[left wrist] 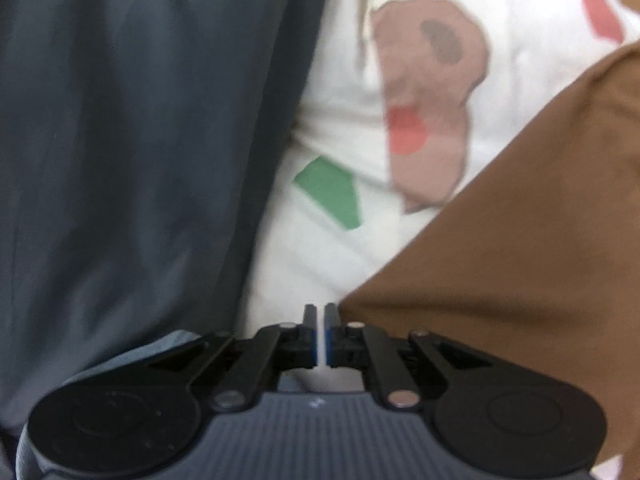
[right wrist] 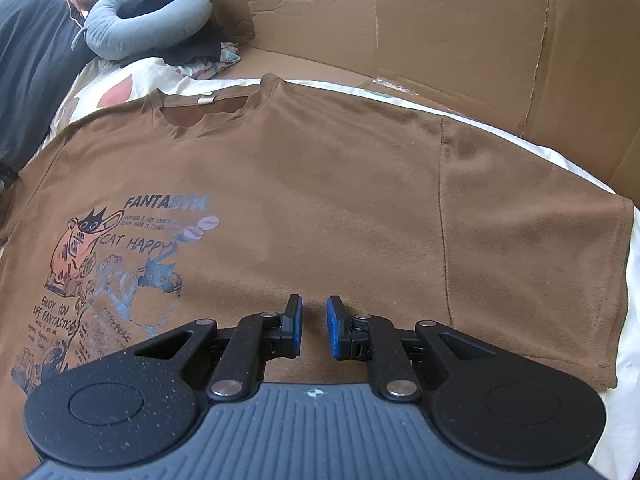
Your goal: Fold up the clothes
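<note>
Here, a brown T-shirt (right wrist: 320, 184) lies flat on printed bedding (left wrist: 332, 80), beside cardboard (right wrist: 440, 20).

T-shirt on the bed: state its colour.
Brown T-shirt, with a cartoon cat print; right wrist view shows it best.

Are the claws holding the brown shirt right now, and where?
No. The left claw is shut with nothing in it, just beside the brown shirt's edge. The right claw is slightly open above the shirt's front, gripping nothing.
</note>
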`<act>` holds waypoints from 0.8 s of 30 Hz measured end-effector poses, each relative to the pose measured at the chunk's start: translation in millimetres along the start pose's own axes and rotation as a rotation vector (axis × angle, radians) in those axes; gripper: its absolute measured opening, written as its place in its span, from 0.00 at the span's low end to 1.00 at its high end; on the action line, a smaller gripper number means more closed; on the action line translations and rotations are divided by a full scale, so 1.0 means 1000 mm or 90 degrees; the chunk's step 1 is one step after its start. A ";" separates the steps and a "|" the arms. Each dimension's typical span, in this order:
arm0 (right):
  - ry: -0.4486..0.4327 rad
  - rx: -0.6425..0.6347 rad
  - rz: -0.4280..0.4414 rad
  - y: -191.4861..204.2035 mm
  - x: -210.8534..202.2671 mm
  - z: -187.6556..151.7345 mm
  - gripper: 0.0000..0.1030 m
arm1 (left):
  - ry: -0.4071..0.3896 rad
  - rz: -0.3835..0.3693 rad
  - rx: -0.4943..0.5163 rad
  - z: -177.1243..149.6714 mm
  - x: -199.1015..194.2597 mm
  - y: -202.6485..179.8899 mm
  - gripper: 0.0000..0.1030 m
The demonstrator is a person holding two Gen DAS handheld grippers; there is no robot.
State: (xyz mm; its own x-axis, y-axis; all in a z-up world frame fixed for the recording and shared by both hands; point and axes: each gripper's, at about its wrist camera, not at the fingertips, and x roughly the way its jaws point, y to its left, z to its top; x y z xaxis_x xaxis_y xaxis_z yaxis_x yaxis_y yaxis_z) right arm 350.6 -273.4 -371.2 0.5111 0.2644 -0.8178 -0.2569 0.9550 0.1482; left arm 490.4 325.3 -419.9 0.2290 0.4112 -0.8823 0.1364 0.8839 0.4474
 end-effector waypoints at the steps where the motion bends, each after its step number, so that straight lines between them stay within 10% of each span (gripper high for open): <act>1: 0.000 0.000 0.001 0.000 0.000 0.000 0.13 | 0.006 0.001 -0.009 -0.001 0.002 0.003 0.01; 11: 0.001 -0.008 0.007 0.006 0.005 0.004 0.13 | -0.098 -0.105 -0.080 0.023 -0.055 0.011 0.07; 24: -0.011 -0.026 0.022 0.022 0.016 0.019 0.14 | -0.201 -0.261 -0.034 0.079 -0.107 -0.071 0.06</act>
State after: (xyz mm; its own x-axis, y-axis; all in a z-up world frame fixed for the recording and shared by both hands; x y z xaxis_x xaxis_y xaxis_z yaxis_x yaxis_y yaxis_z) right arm 368.1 -246.0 -370.4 0.5152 0.2994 -0.8031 -0.3077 0.9392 0.1527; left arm 532.4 201.4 -345.8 0.4476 -0.0517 -0.8927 0.2292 0.9716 0.0586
